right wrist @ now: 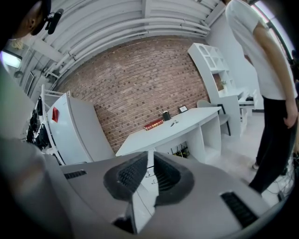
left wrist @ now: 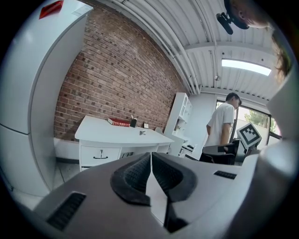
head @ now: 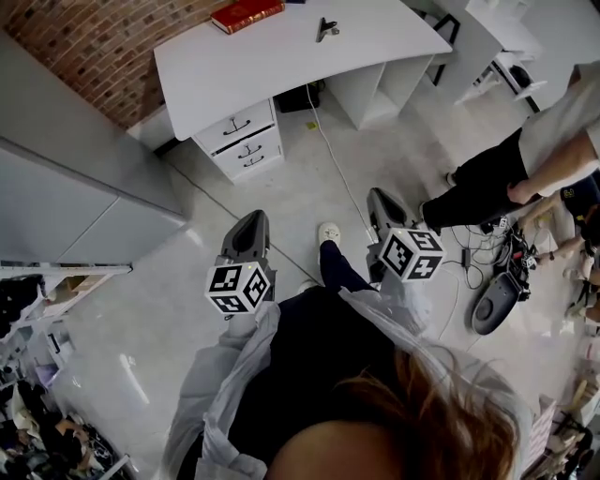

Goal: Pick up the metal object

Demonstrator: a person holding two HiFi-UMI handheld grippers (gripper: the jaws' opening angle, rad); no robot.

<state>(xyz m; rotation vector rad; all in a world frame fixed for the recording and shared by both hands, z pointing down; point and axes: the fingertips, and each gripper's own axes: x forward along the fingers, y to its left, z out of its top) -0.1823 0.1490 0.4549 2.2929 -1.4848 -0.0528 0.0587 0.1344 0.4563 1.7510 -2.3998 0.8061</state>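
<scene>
The approach is only beginning: the metal object (head: pixel 326 28) is lying on the white counter (head: pixel 281 61) at the top of the frame, well apart from the person. The left gripper (left wrist: pixel 151 158) and right gripper (right wrist: pixel 151 163) are holding nothing, fingers pressed together, so the next move is probably calling for stepping closer and opening one.

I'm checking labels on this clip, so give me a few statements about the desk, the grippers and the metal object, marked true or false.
The metal object lies on the white desk. True.
The left gripper holds the metal object. False: its jaws are shut on nothing.
A red book lies on the desk. True.
The right gripper hangs over the desk. False: it is over the floor, short of the desk.
</scene>
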